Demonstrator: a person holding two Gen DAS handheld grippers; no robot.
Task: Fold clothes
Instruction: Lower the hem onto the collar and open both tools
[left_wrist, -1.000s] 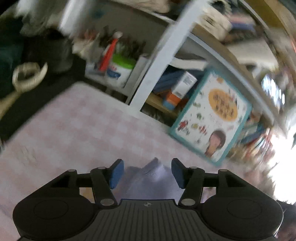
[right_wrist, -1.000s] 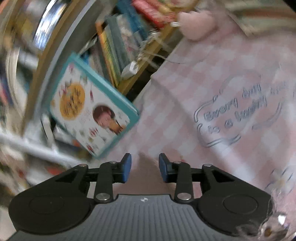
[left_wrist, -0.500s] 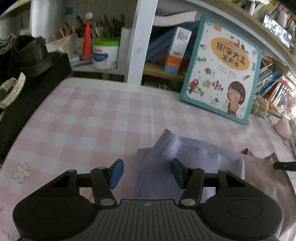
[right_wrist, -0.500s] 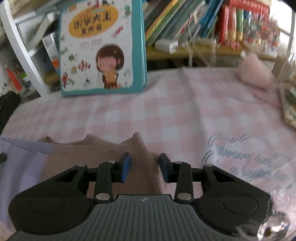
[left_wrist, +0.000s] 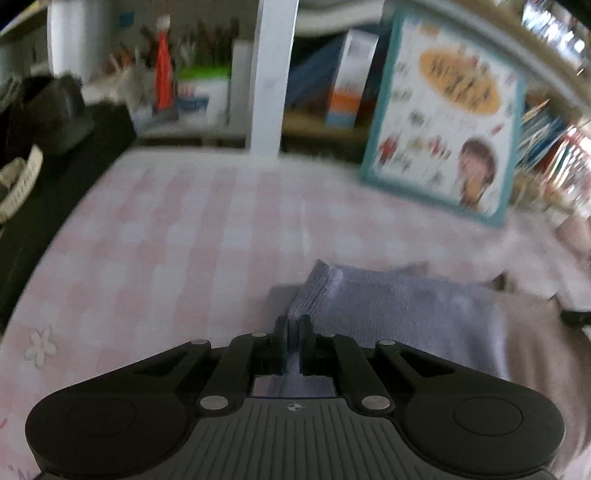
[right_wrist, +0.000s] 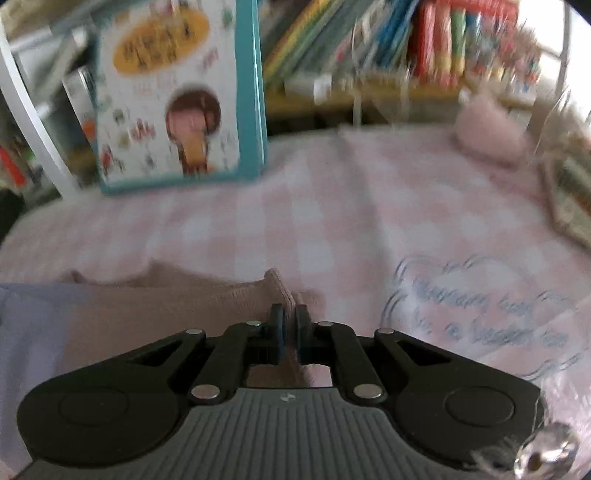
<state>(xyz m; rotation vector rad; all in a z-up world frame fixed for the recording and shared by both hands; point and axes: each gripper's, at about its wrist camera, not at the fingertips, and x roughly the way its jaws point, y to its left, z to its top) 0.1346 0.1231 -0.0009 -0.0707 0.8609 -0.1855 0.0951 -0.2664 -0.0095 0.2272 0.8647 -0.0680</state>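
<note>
At the lower centre of each view, the left gripper (left_wrist: 293, 326) has just closed and pinches the lavender end of the garment (left_wrist: 388, 302), while the right gripper (right_wrist: 290, 317) pinches its tan end (both blurred) on the pink checked cloth (right_wrist: 303, 229).

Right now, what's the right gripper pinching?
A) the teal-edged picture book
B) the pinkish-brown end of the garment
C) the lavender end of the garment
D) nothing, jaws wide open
B: in the right wrist view the right gripper has its jaws closed on a raised fold of the garment's pinkish-brown end, while the lavender end is the one pinched by the left gripper.
</note>
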